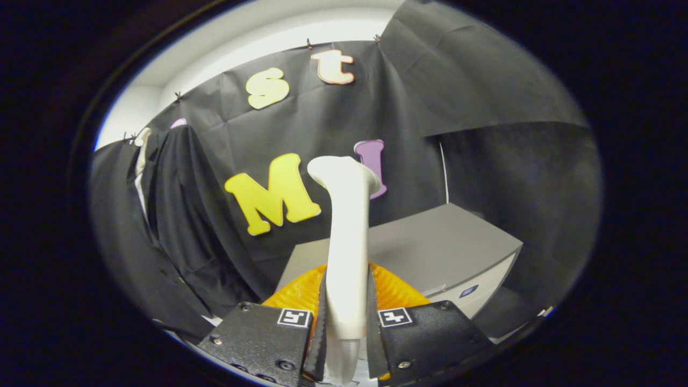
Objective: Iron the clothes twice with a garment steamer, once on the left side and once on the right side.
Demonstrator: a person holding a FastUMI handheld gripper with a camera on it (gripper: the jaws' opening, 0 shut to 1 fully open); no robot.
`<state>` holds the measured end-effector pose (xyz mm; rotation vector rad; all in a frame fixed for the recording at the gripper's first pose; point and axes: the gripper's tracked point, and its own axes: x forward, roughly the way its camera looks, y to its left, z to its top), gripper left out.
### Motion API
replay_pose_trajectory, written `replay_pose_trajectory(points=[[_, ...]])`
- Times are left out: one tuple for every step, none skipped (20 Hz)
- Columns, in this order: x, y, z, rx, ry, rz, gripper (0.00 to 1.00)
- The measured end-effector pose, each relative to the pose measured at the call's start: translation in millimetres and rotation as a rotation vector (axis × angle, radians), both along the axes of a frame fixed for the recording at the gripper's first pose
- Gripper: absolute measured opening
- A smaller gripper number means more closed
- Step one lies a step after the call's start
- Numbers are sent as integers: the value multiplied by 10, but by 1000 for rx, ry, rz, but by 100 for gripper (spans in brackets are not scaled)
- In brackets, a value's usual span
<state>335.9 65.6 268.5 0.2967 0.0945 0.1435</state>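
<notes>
My gripper [346, 314] is shut on the handle of a white garment steamer [346, 231], both fingers pressing its sides. The steamer stands upright between the fingers, its flared head at the top, raised in front of the booth wall. A dark jacket [183, 215] over a white shirt [141, 161] hangs on the wall, off to the left of the steamer and well apart from it. The steamer head does not touch the garment.
A grey cabinet [430, 247] with a pale front stands just beyond the fingers, to the right. An orange ribbed part [395, 293] shows behind the fingers on both sides of the handle. Black cloth covers the walls.
</notes>
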Motion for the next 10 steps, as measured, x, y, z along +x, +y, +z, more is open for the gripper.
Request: replay_pose_trajectory(points=[[-140, 122, 120, 1, -24, -1, 33], [-269, 244, 246, 2, -51, -1, 33], [-372, 353, 334, 0, -70, 0, 33], [-476, 486, 422, 0, -90, 5, 33], [-588, 634, 525, 1, -109, 12, 33], [-658, 777, 590, -2, -124, 21, 33], [-723, 913, 655, -4, -137, 30, 33], [-798, 1064, 717, -8, -149, 40, 33], [-862, 1198, 766, -13, -160, 50, 33], [-935, 1379, 825, -18, -170, 65, 33]])
